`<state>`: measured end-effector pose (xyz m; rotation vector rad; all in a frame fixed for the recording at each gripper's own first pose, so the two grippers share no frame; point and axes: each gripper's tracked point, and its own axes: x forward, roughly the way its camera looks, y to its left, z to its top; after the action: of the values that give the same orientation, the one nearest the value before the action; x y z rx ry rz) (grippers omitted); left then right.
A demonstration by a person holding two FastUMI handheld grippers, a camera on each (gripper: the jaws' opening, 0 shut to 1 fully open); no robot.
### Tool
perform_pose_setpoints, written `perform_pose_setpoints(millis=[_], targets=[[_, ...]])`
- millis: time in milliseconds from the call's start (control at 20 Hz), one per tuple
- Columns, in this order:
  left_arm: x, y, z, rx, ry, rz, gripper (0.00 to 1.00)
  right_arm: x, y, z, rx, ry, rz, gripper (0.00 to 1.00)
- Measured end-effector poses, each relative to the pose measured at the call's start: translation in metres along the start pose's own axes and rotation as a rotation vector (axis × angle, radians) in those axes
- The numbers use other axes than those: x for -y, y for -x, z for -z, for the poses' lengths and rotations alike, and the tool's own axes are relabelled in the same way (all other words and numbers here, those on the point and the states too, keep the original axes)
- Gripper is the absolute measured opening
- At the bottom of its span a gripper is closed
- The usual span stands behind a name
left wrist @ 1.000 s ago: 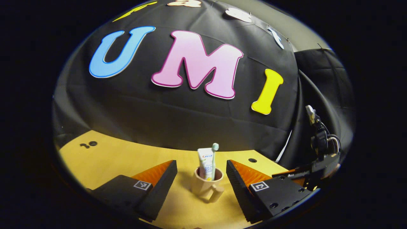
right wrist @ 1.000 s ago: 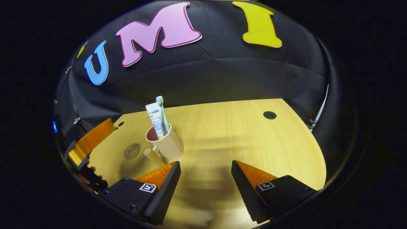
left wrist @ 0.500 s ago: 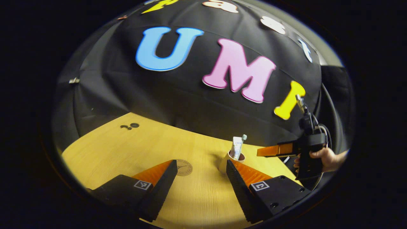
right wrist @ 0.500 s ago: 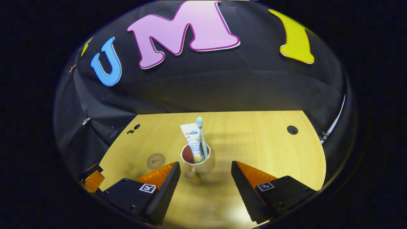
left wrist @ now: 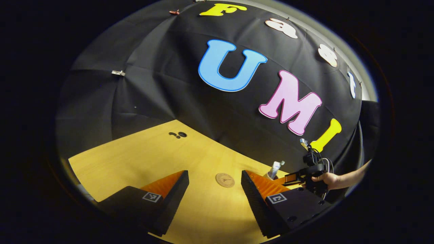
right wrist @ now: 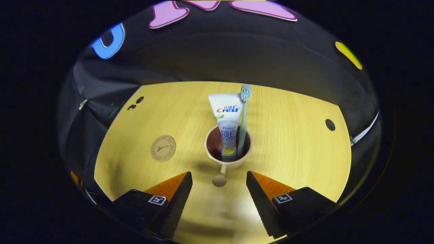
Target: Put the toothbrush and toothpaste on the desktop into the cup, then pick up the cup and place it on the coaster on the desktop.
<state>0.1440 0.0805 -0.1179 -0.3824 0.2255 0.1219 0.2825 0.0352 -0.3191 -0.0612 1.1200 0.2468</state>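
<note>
While the cup (right wrist: 228,149) sits on the wooden desktop (right wrist: 288,152) with both items already in it, nothing is gripped by either tool.

Cup: beige, upright, its handle (right wrist: 220,176) pointing toward the right gripper's camera. In the left gripper view only a bit of it (left wrist: 269,176) peeks out behind that gripper's own finger.

Toothpaste (right wrist: 227,125): white tube standing in the cup, flat crimped end up, leaning on the back rim.

Toothbrush (right wrist: 242,122): pale green, bristles up, right beside the tube and touching it.

Coaster (right wrist: 163,147): round tan disc flat on the desktop, off to the cup's left in the right gripper view, clearly apart from it. Bare, so the cup isn't on it yet. Also seen in the left gripper view (left wrist: 225,180).

Right gripper (right wrist: 219,178): fingers spread wide, the handle's end sits in the gap between the tips, no contact. From the left gripper view it (left wrist: 288,178) is out by the cup, held by a hand (left wrist: 327,180).

Left gripper (left wrist: 215,176): fingers spread too, over bare desktop, coaster just beyond the gap.
</note>
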Motion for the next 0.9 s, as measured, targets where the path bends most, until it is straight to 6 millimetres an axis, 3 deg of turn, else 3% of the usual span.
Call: perform_pose_setpoints(millis=[150,300,500,750,800,900], targets=[[-0.026,0.012,0.015,-0.043,-0.031,-0.038,0.98,0.0,-0.017,0.008,-0.092,-0.03,0.014,0.98],[-0.034,0.016,0.029,-0.088,-0.047,-0.05,0.97,0.003,-0.032,0.009,-0.149,-0.012,0.032,0.98],[-0.026,0.015,0.048,-0.135,-0.041,-0.031,0.98,0.002,-0.046,0.001,-0.2,-0.062,0.033,0.97],[-0.008,0.009,0.058,-0.164,-0.078,0.006,0.98,0.004,-0.053,0.01,-0.251,-0.031,0.041,0.92],[-0.005,0.006,0.059,-0.167,-0.082,0.012,0.98,0.008,-0.053,0.012,-0.256,0.003,0.052,0.88],[0.001,0.004,0.061,-0.176,-0.089,0.021,0.98,0.004,-0.053,0.015,-0.268,0.02,0.039,0.66]])
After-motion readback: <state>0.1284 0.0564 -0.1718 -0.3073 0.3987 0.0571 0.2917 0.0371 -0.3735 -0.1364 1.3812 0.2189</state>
